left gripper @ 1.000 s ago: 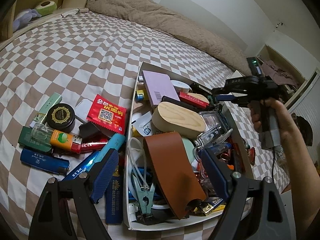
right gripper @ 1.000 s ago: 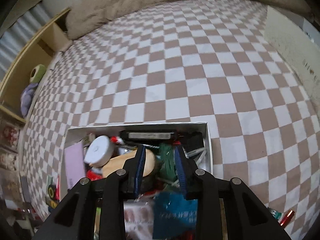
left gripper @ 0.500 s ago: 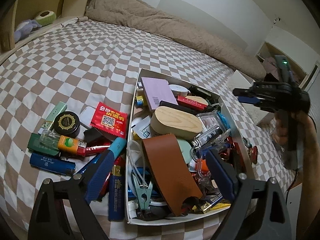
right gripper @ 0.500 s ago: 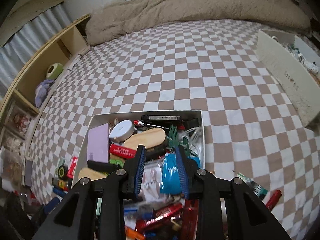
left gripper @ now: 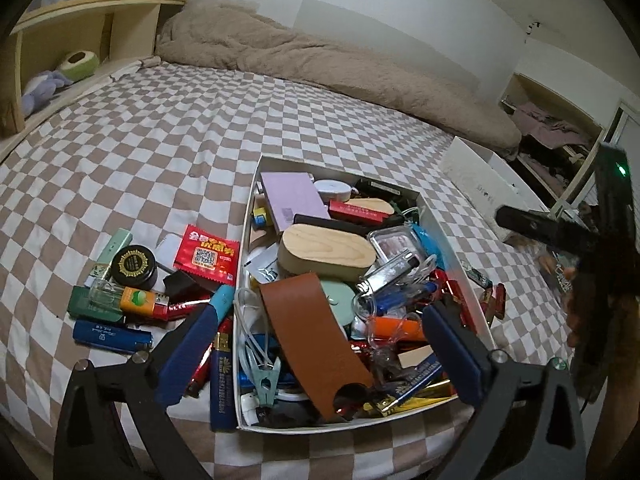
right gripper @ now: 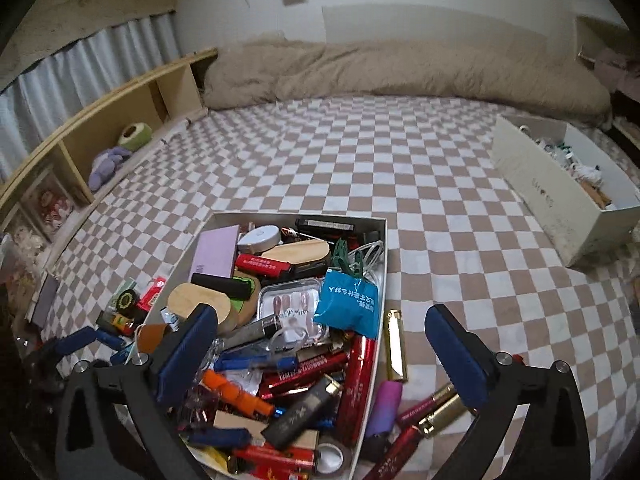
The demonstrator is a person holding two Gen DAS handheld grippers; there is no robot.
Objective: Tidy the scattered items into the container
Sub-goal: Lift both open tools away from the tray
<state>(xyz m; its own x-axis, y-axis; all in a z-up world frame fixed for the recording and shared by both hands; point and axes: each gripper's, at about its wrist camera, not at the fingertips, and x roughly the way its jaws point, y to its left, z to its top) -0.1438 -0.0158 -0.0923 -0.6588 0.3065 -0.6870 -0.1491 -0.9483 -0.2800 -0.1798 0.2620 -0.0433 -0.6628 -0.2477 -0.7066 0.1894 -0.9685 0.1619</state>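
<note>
A white box (left gripper: 434, 218) (right gripper: 385, 240), packed with small items, sits on the checkered bed. Loose items lie left of it: a red packet (left gripper: 208, 254), a black round tin (left gripper: 134, 266), a blue lighter (left gripper: 112, 335), an orange-capped bottle (left gripper: 136, 298). On its other side lie a gold lighter (right gripper: 394, 346), a purple lighter (right gripper: 384, 408) and lipsticks (right gripper: 426, 406). My left gripper (left gripper: 320, 344) is open and empty above the box's near end. My right gripper (right gripper: 326, 354) is open and empty above the box; it also shows in the left wrist view (left gripper: 580, 236).
A second white box (right gripper: 560, 200) (left gripper: 486, 186) stands on the bed to the right. A beige duvet (right gripper: 400, 68) lies along the far wall. A wooden shelf (right gripper: 120, 120) with plush toys runs along the left side.
The right gripper has opened wide and pulled back and up from the box, showing more of the bed. The left gripper has also drawn back slightly and stays open.
</note>
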